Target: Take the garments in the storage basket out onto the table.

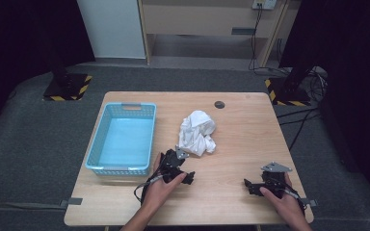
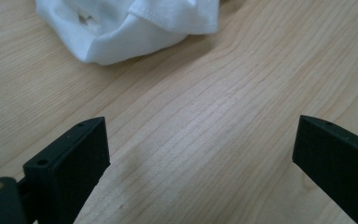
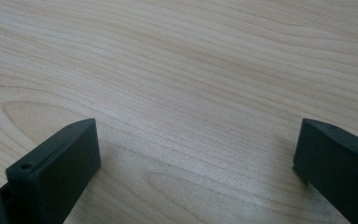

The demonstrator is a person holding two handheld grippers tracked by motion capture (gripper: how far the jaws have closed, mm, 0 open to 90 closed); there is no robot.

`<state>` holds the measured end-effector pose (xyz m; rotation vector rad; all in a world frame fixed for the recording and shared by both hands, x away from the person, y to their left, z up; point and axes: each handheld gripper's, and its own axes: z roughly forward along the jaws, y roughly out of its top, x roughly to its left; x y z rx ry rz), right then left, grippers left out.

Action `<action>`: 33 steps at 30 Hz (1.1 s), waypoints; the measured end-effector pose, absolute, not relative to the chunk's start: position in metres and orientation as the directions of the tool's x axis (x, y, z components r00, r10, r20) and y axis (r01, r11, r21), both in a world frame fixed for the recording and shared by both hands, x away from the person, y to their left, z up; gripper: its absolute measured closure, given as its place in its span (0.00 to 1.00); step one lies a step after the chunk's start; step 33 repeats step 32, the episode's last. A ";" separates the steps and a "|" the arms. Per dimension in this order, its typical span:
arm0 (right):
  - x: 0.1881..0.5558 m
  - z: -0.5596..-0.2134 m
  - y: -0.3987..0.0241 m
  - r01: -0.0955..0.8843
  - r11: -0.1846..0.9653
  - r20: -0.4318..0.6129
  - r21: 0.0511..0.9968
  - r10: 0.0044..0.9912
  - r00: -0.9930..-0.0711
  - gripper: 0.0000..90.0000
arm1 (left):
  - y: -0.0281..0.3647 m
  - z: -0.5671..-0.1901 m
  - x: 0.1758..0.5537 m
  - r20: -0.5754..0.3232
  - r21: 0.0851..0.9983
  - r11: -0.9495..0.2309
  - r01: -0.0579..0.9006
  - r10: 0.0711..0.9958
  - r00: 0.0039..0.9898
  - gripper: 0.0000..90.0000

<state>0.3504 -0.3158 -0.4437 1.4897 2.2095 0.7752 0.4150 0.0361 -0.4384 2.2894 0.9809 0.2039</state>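
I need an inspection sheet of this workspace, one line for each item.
Surface: light wooden table, bare near both grippers.
Job's things: crumpled white cloth lying mid-table; light blue plastic basket at its left, apart from it, nothing inside.
Clutter: small dark round spot near the far edge of the table.
Grippers: left gripper just short of the cloth, jaws open, holding nothing; right gripper over bare wood, jaws open, holding nothing.
Cables: black cable trailing from the left gripper.
Surroundings: grey carpet floor; two black stand bases with yellow-black stripes; wall cables.
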 end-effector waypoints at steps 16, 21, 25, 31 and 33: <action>0.350 -0.444 -0.316 0.726 0.292 0.005 0.622 0.927 -0.376 0.00 | 0.025 -0.455 0.412 -0.095 0.606 -0.543 0.580 0.675 0.732 0.02; 0.350 -0.444 -0.316 0.726 0.291 0.005 0.622 0.927 -0.376 0.00 | 0.028 -0.459 0.410 -0.112 0.632 -0.518 0.576 0.674 0.730 0.00; 0.350 -0.444 -0.316 0.726 0.291 0.004 0.622 0.927 -0.375 0.00 | 0.030 -0.462 0.407 -0.112 0.656 -0.497 0.568 0.681 0.724 0.00; 0.350 -0.444 -0.316 0.727 0.290 0.004 0.623 0.927 -0.374 0.00 | 0.030 -0.462 0.406 -0.112 0.662 -0.492 0.565 0.681 0.724 0.00; 0.350 -0.444 -0.316 0.727 0.290 0.004 0.622 0.927 -0.374 0.00 | 0.030 -0.462 0.406 -0.112 0.662 -0.492 0.565 0.681 0.724 0.00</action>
